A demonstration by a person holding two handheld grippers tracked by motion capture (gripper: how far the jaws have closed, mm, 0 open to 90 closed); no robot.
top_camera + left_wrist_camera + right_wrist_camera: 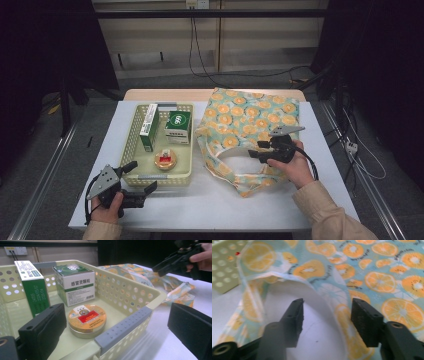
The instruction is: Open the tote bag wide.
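The cloth bag (250,127), printed with orange and kiwi slices on pale blue, lies flat on the right half of the table, its mouth toward the person and its handle loop (222,165) curling out to the left. The right gripper (255,152) hovers over the bag's near edge with its jaws apart; in the right gripper view the rim of the bag (329,302) rises between the two jaws, and neither pad presses on it. No writing shows on the bag.

Just left of the bag stands a pale yellow perforated basket (186,172) with grey grip strips on its ends. Inside it are a tall green and white box (149,127) with a printed date code on its side that is too small to read with certainty, a squarer green and white box (75,285) whose front reads 感冒灵颗粒, and a round gold tin (87,320) with a red label, its small print illegible.

The left gripper (137,177) rests at the basket's near left corner, jaws wide apart and straddling the corner, holding nothing.

The table (210,205) is white with a wooden edge at the far side. Beyond it are a pale panelled wall, a wall socket (18,250), hanging black cables (197,50) and a dark grey floor.
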